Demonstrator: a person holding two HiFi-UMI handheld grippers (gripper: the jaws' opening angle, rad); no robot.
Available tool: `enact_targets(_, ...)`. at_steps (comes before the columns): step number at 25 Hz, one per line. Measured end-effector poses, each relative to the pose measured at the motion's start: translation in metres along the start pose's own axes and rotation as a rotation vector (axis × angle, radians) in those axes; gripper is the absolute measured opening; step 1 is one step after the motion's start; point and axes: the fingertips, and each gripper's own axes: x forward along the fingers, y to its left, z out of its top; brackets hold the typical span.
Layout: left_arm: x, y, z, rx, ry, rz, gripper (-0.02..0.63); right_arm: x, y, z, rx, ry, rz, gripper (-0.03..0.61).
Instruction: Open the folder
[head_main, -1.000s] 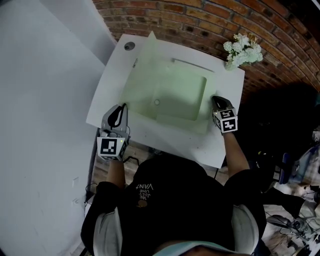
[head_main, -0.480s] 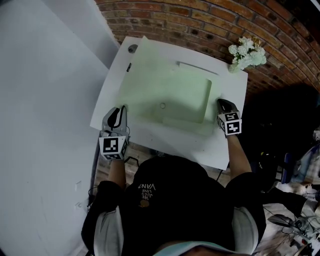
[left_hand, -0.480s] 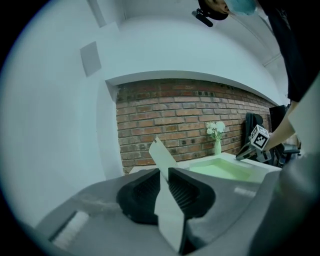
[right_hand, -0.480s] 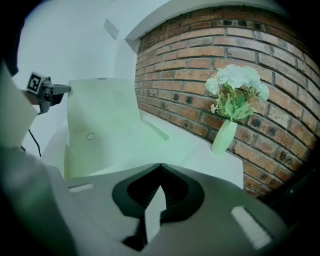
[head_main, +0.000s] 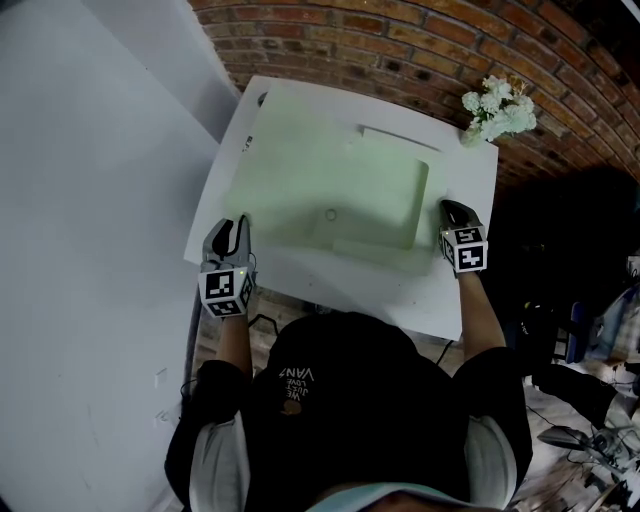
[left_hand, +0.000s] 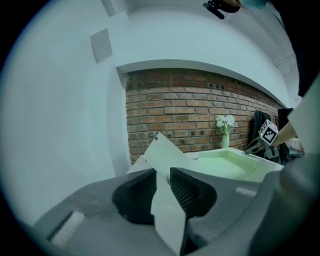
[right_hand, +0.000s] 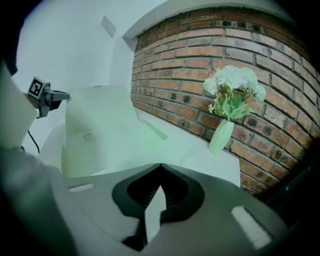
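Two grippers on the pale green translucent plastic folder (head_main: 372, 190), spread open mid white table (head_main: 400, 292): right gripper (head_main: 448, 208) clamped on its right edge, left gripper (head_main: 239, 222) jaws just opening, cover (head_main: 282, 168) loose between them, so I'd back out straight, no snagging.

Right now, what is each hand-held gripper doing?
Left hand-held gripper: open, jaws just been opening, folder loose between them.
Right hand-held gripper: closed on the folder edge.

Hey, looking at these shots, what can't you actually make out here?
Head view: the table has its near edge hidden behind the person's body.
Head view: the dark round thing at the far left corner is mostly covered by the folder flap.
Left gripper view: the vase of flowers is too small for detail.
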Motion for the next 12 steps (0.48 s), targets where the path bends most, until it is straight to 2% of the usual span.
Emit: enact_targets(12,0.022,0.031,-0.047,-0.064,0.097,0.059,0.109,-0.001,0.001,0.0,0.009,0.019,-0.031,-0.002)
